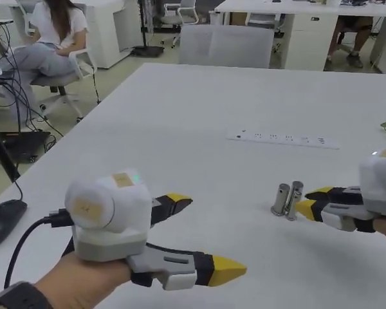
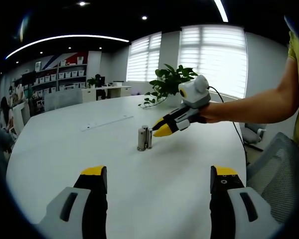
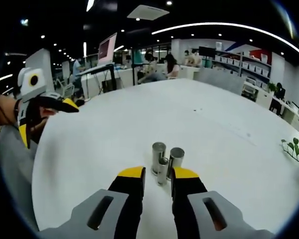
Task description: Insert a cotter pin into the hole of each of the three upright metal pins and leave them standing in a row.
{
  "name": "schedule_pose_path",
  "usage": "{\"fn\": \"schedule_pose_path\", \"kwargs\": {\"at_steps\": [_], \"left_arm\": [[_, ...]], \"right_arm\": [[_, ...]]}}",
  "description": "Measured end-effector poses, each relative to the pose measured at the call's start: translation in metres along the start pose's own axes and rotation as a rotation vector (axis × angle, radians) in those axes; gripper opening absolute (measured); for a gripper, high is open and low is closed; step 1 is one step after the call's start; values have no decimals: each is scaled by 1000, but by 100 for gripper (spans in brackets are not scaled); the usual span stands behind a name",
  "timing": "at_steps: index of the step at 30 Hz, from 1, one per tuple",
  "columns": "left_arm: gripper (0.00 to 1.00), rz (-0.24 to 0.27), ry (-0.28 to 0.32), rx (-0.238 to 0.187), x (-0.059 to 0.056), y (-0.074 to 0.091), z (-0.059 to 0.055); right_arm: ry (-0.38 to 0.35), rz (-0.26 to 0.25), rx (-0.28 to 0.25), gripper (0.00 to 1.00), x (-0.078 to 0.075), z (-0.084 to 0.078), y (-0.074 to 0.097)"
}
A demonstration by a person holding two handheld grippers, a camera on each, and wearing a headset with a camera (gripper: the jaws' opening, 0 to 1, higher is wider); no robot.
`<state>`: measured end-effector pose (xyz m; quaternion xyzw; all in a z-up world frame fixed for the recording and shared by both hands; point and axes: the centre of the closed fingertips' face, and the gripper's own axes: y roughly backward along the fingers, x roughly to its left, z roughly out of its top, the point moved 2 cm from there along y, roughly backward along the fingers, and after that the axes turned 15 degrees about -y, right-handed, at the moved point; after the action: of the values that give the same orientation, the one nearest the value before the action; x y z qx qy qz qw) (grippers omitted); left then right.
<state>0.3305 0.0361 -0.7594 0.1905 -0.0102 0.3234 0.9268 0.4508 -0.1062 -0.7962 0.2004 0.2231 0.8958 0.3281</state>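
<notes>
My left claw, head view: spread wide, holding nothing, over the white table.
My right claw, head view: open a little, tips just beside the metal pins; its back is cut off.
Farther back: a power strip.
Left gripper view: my jaws far apart; the metal pins stand bunched well ahead.
Right gripper view: narrow gap, the shortest pin right at it; I cannot tell if they touch.

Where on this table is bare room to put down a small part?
Free: the wide stretch between the left gripper and the metal pins, and beyond the power strip. Crowded: around the pins, beside the right gripper.
</notes>
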Motion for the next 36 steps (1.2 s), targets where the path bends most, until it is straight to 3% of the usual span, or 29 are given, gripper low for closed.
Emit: {"fn": "schedule_pose_path", "kwargs": {"at_steps": [28,36], "left_arm": [[83,11,19,1,3,1,-4],[83,11,16,-3,4,2,-3]], "right_arm": [[8,-14,13,11,-3,3,-11],[35,-5,18,10,8,1,-9]]}}
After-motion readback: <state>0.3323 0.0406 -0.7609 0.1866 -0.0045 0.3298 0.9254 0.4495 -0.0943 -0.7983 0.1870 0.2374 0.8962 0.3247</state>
